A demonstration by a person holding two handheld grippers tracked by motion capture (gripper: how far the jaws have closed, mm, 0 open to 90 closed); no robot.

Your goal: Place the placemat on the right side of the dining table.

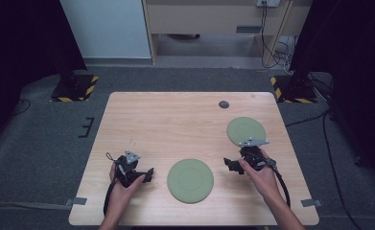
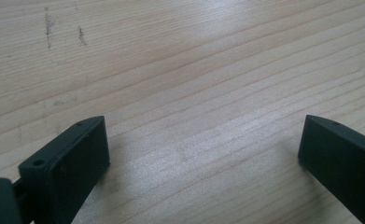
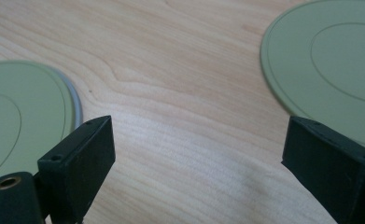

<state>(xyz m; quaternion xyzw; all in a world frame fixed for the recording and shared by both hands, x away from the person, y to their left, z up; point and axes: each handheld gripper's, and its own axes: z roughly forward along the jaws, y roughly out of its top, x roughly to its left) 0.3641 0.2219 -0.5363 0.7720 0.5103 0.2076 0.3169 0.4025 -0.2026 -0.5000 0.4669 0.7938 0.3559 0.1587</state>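
Both hands low over the table [image 1: 142, 115], left tool [image 1: 149, 173] and right tool [image 1: 229, 165] agape, between 2 green plates [image 1: 190, 180].

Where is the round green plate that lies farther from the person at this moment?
In the high view, the farther round green plate lies flat on the right half of the light wooden table, just beyond the right gripper and near a small grey disc.

Two flat green plates [image 1: 190, 180] [image 1: 245, 129] — apart on table, nr right-front.
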